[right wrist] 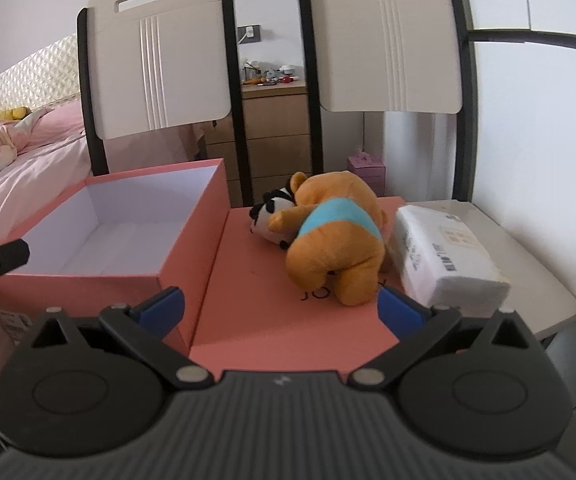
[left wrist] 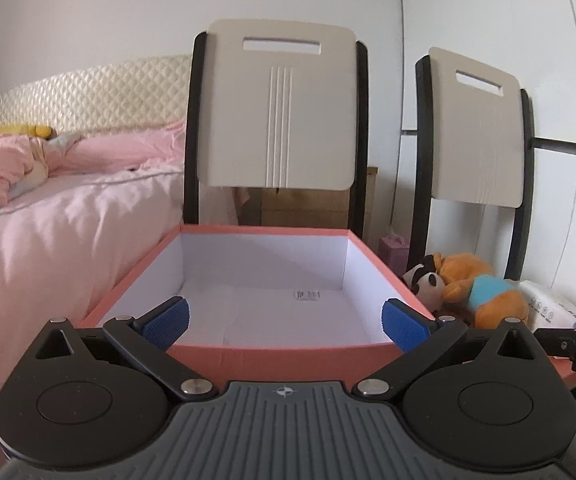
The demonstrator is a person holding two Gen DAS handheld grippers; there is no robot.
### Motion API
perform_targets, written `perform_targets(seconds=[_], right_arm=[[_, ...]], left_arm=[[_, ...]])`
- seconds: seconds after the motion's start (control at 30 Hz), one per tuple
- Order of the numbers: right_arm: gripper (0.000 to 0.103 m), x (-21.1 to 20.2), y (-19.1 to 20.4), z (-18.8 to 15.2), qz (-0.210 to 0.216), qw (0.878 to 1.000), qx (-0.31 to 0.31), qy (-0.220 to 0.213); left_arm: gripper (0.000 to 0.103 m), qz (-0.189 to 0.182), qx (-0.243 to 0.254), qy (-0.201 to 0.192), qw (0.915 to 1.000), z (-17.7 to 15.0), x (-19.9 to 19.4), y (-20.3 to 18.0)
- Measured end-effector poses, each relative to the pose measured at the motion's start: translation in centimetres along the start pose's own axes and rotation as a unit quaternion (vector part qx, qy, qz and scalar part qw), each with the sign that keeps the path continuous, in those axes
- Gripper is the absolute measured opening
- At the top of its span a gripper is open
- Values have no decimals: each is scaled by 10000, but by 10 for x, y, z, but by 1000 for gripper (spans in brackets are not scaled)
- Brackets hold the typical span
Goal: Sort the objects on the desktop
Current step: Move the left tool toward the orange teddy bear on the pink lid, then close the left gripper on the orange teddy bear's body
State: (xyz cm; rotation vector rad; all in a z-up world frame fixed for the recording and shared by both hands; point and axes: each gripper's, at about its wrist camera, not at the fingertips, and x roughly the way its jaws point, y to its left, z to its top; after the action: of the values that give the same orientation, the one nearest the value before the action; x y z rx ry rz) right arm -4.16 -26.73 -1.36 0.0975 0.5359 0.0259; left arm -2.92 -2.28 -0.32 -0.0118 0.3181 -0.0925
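Toys lay outside the box (right wrist: pixel 103 236): a bear (right wrist: pixel 336 236) in a blue shirt rested on its side on the pink lid (right wrist: pixel 279 320), with a small panda (right wrist: pixel 267 220) tucked against its head. A tissue pack (right wrist: pixel 444 256) sat touching the bear's back, partly on the lid and partly on the grey table (right wrist: pixel 536 264) beyond it. The box stood just left of the lid, mouth up, and showed only a white floor with a printed label (left wrist: pixel 307 294), so whatever sorting meant here, nothing visible lay inside it.

Left gripper (left wrist: pixel 285 322) hung over the near wall of the box with its blue pads (left wrist: pixel 167 322) spread wide and nothing between them, probably because the box was meant as the drop point. Right gripper (right wrist: pixel 279 312) was likewise spread and empty, aimed at the lid with the bear just ahead of its right finger, a line that would suit a reach for the toy. Both chairs (right wrist: pixel 159 60) stood close behind the table, and a bed (left wrist: pixel 47 220) lay to the left.

Such a layout fitted either a box waiting to be filled or one already emptied onto the lid.
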Motion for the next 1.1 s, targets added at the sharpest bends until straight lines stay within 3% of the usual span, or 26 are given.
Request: perform_targets(seconds=[0.47, 0.7, 0.97, 1.1], right_arm=[[103, -27, -35, -11, -230, 9997, 53, -86], [103, -40, -59, -20, -468, 9988, 101, -72], [103, -50, -79, -35, -417, 9990, 41, 147], [103, -56, -89, -40, -336, 9992, 48, 220]], left_arm=[[103, -356, 237, -259, 9987, -9, -9, -44], [103, -678, 361, -422, 9962, -10, -7, -85], [103, -1072, 532, -341, 9922, -22, 18, -144], [103, -1022, 743, -290, 9916, -31, 43, -171]])
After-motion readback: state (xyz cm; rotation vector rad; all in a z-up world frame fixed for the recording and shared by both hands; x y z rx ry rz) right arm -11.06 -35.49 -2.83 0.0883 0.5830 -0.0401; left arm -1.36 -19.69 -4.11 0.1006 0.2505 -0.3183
